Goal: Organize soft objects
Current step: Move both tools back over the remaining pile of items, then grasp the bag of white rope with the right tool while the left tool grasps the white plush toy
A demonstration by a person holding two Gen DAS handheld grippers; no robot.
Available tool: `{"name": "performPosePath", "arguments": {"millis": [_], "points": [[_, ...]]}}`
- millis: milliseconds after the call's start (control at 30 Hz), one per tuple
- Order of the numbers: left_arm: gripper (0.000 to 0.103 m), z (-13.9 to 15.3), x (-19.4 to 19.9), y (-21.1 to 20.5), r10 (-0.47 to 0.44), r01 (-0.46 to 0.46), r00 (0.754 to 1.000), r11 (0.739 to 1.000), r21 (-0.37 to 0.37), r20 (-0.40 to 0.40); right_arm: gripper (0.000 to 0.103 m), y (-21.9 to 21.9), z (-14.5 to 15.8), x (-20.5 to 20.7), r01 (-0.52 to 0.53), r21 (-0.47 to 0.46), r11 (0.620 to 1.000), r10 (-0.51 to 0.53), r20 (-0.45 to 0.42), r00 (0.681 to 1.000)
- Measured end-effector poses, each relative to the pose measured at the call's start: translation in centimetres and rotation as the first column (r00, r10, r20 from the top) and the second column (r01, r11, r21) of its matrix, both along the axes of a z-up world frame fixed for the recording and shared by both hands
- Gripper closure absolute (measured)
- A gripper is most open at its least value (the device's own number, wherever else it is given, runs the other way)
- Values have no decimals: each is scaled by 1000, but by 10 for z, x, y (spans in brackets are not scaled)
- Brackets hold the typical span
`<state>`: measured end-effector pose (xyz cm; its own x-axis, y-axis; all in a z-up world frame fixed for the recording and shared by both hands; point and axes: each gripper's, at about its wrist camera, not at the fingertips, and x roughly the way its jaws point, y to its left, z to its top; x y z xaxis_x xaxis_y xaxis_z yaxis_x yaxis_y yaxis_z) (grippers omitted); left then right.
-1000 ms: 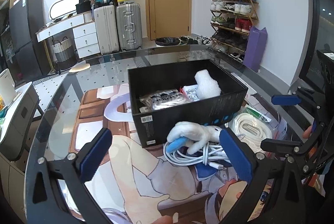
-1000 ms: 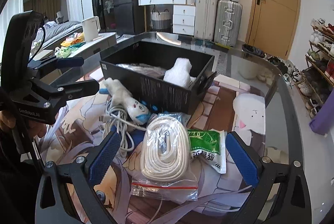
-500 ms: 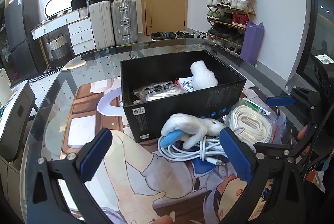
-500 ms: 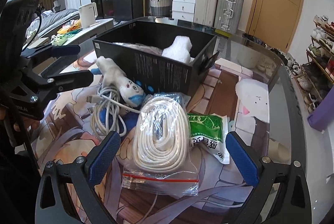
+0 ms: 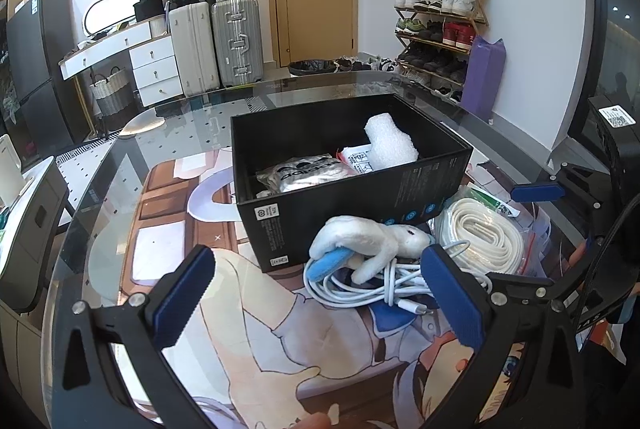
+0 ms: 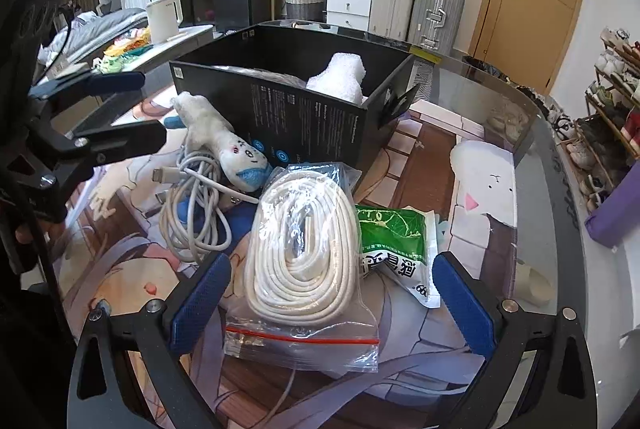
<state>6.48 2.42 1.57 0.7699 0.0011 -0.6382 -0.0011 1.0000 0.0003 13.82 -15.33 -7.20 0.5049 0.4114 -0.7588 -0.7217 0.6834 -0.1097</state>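
Observation:
A black box (image 5: 400,197) (image 6: 304,113) on the glass table holds a white foam piece (image 5: 390,145) (image 6: 340,77) and a silver packet (image 5: 308,175). In front of it lie a white plush toy (image 5: 368,237) (image 6: 224,145) on a coiled white cable (image 5: 372,289) (image 6: 192,217), a bagged white rope (image 5: 484,237) (image 6: 304,249) and a green packet (image 6: 396,241). My left gripper (image 5: 316,297) is open and empty, just short of the toy. My right gripper (image 6: 332,301) is open, with the rope bag's near end between its fingers.
The table (image 5: 120,165) carries a printed cartoon mat (image 5: 248,329). The other gripper shows at the right edge of the left wrist view (image 5: 560,229) and at the left edge of the right wrist view (image 6: 80,133). Suitcases, drawers and a shoe rack stand behind.
Both grippers have moved closer to the items in front of the box. The rope bag now reaches between the right fingers. Both stay open.

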Motion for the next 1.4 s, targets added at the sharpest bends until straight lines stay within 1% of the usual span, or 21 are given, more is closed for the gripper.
{"name": "performPosePath", "arguments": {"millis": [300,500,633,867,933,967,1033,1067,1233,1400], "points": [[0,0,1,1,-1,1,1000,1000,2,-3,1,16,-8,-8,-26,-40,999,27,20,999],[0,-1,1,2,-3,3,1000,1000,4,-7,1,18,-12,-9,-38,-30,999,38,-5,999],[0,-2,1,3,-4,4,1000,1000,6,-9,1,16,-14,-2,-29,-11,1000,29,-68,997],[0,-4,2,3,-5,5,1000,1000,8,-10,2,16,-13,-3,-24,-13,1000,23,-57,998],[0,-4,2,3,-4,5,1000,1000,8,-11,11,16,-11,-5,-23,-9,1000,22,-43,999],[0,-5,2,3,-5,5,1000,1000,7,-11,13,16,-10,-5,-24,-8,1000,24,-33,999],[0,-6,2,3,-5,5,1000,1000,8,-12,21,16,-10,-7,-36,-5,999,36,-21,999],[0,-5,2,3,-5,5,1000,1000,8,-11,22,16,-10,-8,-39,-4,999,39,-17,999],[0,-7,2,3,-5,5,1000,1000,7,-14,40,15,-7,-11,-47,-5,999,47,4,999],[0,-7,2,3,-5,5,1000,1000,8,-14,45,9,-3,-11,-54,15,998,54,-1,999]]}}
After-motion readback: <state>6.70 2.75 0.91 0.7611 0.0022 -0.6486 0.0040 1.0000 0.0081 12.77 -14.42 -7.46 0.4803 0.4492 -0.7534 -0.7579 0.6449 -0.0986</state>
